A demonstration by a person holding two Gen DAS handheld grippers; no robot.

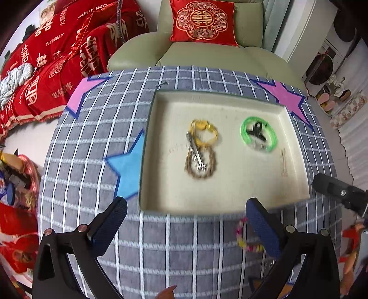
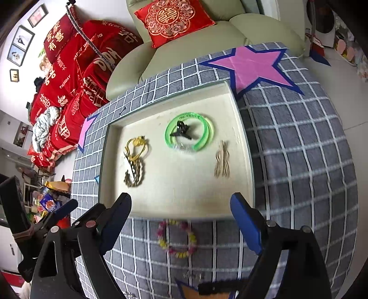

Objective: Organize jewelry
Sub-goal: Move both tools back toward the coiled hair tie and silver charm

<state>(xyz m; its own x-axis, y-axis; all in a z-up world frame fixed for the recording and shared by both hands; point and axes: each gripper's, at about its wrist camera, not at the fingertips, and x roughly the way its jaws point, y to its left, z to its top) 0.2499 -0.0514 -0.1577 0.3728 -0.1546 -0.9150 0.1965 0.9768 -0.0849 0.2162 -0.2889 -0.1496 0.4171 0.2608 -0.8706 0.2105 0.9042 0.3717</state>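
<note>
Where stars [image 2: 253, 66] dot checked cloth [image 1: 184, 241]; cream tray [image 1: 230, 195], red cushions [image 1: 203, 21] beyond

Tabletop cloth [image 2: 299, 142]: grey with a white grid, pink star [image 2: 253, 66] and blue star [image 1: 128, 168] edged navy. Tray [image 2: 184, 197]: cream. Bangle [image 2: 189, 131]: translucent green. Clip [image 2: 181, 131]: black. Beaded bracelet [image 2: 177, 239]: pink and yellow. Cushion [image 1: 203, 21]: red, gold motif.

Bright, even daylight; strong fisheye bending and dark corners; slight motion blur throughout.
</note>
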